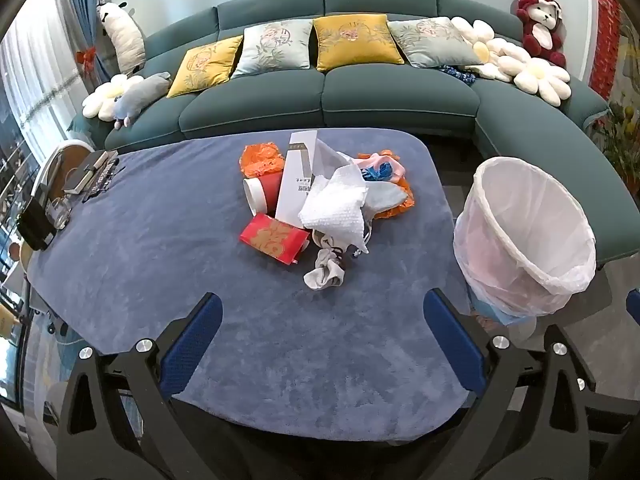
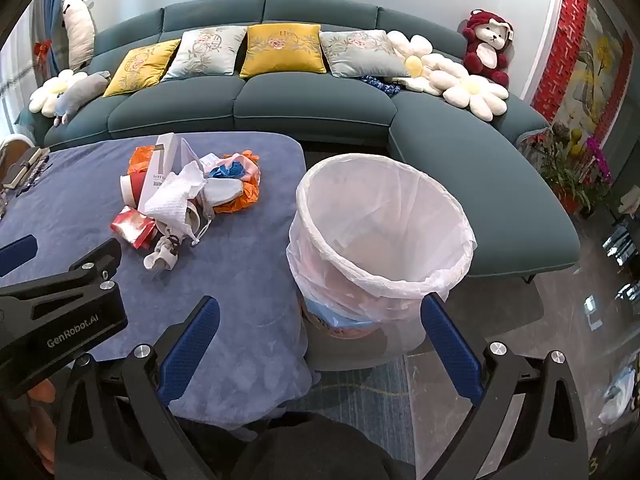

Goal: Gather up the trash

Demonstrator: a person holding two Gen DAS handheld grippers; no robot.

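Blue tbl cloth [image 1: 160, 248] | trash pile [image 1: 320, 196] mid | bin [image 2: 380, 240] beside | both hand-held grippers released, empty

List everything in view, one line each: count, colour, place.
Table: one, blue plush cover, front.
Trash pile: one heap, mixed, mid-table.
White box: one, in pile.
Red cup: one, on its side, pile's left.
Red packet: one, red-gold, pile's near side.
Bin: one, white liner, floor right of table.
Sofa: one, teal, behind.
Cushions: four, yellow and grey, on sofa.
Plush bear: one, red-white, sofa's right.
Left gripper: open, empty.
Right gripper: open, empty.
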